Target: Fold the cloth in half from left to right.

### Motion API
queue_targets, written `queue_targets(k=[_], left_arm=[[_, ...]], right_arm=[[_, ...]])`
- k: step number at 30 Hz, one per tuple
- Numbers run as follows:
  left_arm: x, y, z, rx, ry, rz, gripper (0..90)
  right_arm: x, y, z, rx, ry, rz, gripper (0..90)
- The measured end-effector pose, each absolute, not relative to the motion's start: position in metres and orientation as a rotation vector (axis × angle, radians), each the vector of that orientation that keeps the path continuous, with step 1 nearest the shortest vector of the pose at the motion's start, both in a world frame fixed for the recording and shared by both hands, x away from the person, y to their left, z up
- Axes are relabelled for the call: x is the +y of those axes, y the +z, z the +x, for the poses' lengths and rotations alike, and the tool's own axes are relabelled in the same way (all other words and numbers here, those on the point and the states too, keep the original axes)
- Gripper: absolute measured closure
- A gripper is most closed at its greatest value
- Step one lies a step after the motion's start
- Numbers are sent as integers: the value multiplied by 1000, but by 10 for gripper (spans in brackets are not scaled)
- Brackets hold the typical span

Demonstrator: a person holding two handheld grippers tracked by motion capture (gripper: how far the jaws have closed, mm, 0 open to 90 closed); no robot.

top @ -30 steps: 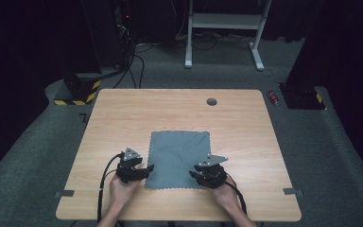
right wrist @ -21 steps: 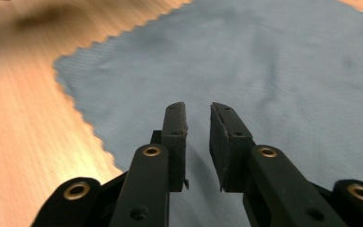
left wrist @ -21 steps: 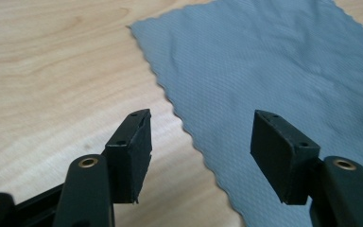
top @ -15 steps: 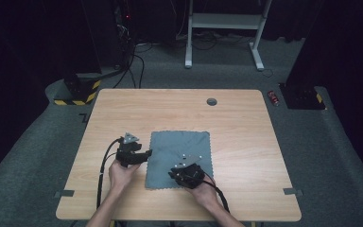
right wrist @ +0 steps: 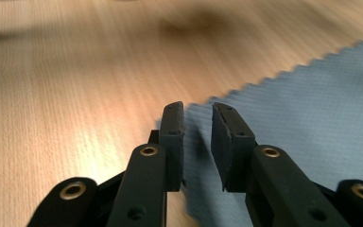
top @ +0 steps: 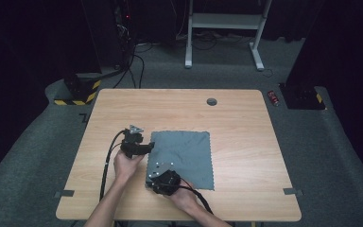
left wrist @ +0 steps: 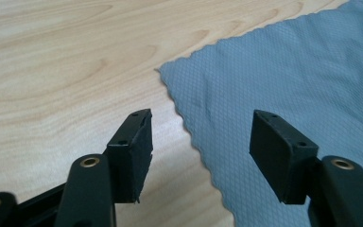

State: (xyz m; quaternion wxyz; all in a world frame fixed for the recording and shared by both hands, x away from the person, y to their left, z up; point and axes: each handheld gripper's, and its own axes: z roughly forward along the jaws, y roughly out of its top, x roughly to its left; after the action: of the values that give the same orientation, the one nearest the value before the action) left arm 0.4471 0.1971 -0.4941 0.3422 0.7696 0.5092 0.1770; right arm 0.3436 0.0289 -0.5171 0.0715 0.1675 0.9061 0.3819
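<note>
Grey cloth point(right wrist: 312, 118) corner between right gripper point(right wrist: 197, 127) narrow jaws; left gripper point(left wrist: 198, 137) jaws wide.

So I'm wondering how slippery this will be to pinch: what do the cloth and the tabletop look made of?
The cloth looks like grey microfibre: a fine diamond weave, matte, with a zigzag-cut edge and soft wrinkles. The tabletop shows light wood grain with a smooth, slightly glossy sheen; it could be laminate or veneer rather than solid wood, and the look leaves that open.

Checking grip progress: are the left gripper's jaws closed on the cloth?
No, the left gripper stands wide open over the cloth edge.
</note>
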Motion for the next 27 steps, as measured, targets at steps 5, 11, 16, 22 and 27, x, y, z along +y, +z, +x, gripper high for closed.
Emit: queue_targets(k=[5, 11, 16, 22, 27], left_arm=[[192, -492, 460, 1345, 476, 2014, 400], [195, -504, 474, 1417, 492, 1970, 418], [197, -512, 480, 1441, 504, 1948, 422], [191, -513, 490, 1445, 509, 1996, 412], [179, -512, 499, 1428, 540, 2060, 435]], right_arm=[[40, -521, 333, 2729, 1130, 462, 720], [41, -522, 329, 2708, 1128, 441, 697], [42, -521, 327, 2708, 1116, 429, 681], [42, -521, 326, 2706, 1112, 435, 677], [43, -521, 325, 2710, 1103, 429, 713]])
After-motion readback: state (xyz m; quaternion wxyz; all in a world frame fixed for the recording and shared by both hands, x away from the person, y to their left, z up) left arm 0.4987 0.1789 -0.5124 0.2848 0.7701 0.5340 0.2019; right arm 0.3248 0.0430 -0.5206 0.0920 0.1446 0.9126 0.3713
